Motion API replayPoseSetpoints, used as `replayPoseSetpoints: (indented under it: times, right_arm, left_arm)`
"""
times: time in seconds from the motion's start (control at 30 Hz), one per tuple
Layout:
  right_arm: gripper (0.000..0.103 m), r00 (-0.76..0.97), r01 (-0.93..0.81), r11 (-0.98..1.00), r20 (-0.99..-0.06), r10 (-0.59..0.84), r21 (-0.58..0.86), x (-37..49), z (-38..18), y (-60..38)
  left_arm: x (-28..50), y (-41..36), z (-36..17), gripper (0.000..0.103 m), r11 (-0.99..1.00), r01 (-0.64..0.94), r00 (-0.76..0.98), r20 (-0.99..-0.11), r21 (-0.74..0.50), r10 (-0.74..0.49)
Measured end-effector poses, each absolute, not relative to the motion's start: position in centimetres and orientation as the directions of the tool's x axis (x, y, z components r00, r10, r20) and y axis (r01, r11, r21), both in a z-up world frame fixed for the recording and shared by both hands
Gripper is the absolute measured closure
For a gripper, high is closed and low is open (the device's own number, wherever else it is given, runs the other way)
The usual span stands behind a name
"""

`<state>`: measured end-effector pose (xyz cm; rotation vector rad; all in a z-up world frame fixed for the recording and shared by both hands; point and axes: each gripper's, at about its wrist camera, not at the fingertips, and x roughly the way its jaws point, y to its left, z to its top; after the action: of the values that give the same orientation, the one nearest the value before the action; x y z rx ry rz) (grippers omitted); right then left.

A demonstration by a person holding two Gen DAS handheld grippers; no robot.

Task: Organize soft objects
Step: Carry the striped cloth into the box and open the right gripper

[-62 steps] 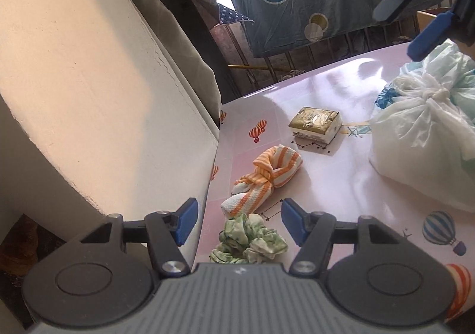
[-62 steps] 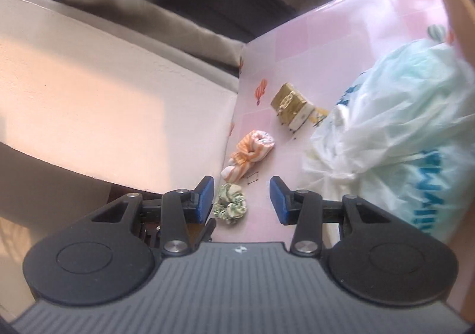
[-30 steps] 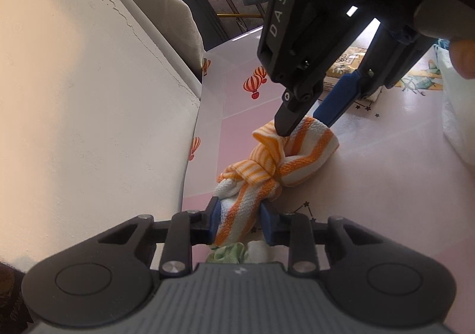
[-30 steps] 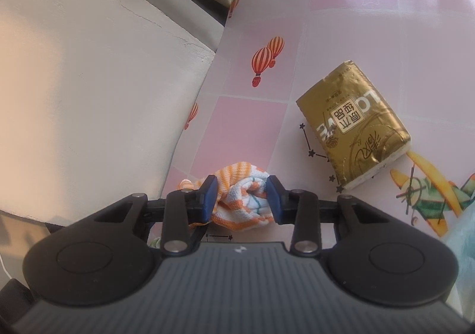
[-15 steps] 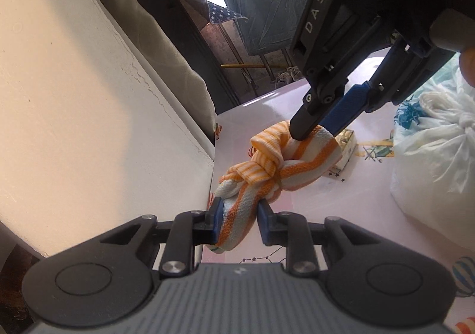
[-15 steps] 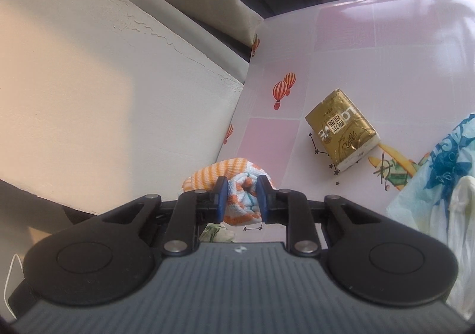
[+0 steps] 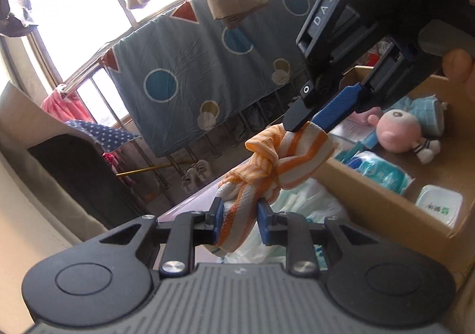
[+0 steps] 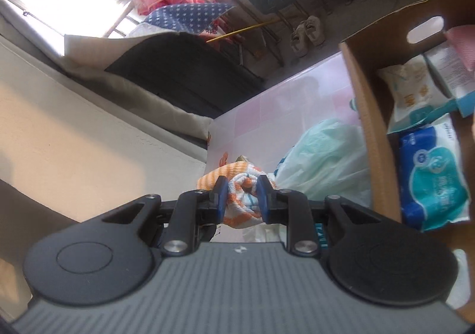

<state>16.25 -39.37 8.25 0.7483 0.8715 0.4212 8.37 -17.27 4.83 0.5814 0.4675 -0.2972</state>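
Observation:
An orange-and-white striped towel [image 7: 276, 168], tied in a knot, hangs in the air between both grippers. My left gripper [image 7: 239, 219] is shut on its near end. My right gripper [image 7: 311, 123] pinches the far end from above in the left wrist view; in the right wrist view the right gripper [image 8: 242, 196] is shut on the rolled towel [image 8: 242, 194]. The towel is lifted above the pink table [image 8: 267, 114], beside an open cardboard box [image 7: 374, 200] at the right.
The box [image 8: 368, 114] holds tissue packs [image 8: 433, 176], a pink plush doll [image 7: 400, 132] and other soft packs. A knotted white plastic bag [image 8: 320, 162] lies on the table beside the box. A cream sofa edge [image 8: 89, 138] borders the table's left side.
Both grippers rose off the table with the towel and swung right toward the cardboard box, which has come into view. The gold tissue pack and green scrunchie dropped out of sight.

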Motion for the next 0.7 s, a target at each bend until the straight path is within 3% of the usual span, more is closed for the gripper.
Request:
replayPoseSetpoints:
  times: [0.13,0.3,0.47,0.6,0.7]
  right_arm:
    - [0.082,0.667,0.049,0.673,-0.526,0.528,0.738,11.3,8.2,-47.2]
    - [0.081,0.703,0.155,0.679,-0.563,0.434,0.717,6.8,6.4,-53.7]
    - [0.081,0.681,0.227,0.684,-0.615,0.397,0.693,5.3,2.9,-56.7]
    - [0.081,0.648,0.257,0.700,-0.656,0.387,0.667,5.5,1.2,-57.2]
    - [0.081,0.639,0.254,0.711,-0.665,0.386,0.656,5.9,1.0,-57.3]
  left_arm:
    - [8.1,-23.2,3.2,0.077,0.716,0.532,0.814,-0.505,0.451,-0.287]
    - [7.4,-29.5,0.3,0.076,0.572,0.658,0.743,-0.547,0.490,-0.387]
    - [9.1,-32.4,-2.3,0.069,0.539,0.730,0.658,-0.643,0.419,-0.392]
    - [9.7,-32.1,-3.0,0.059,0.546,0.730,0.655,-0.651,0.412,-0.384]
    - [9.8,-31.0,-2.2,0.058,0.555,0.716,0.667,-0.649,0.423,-0.366]
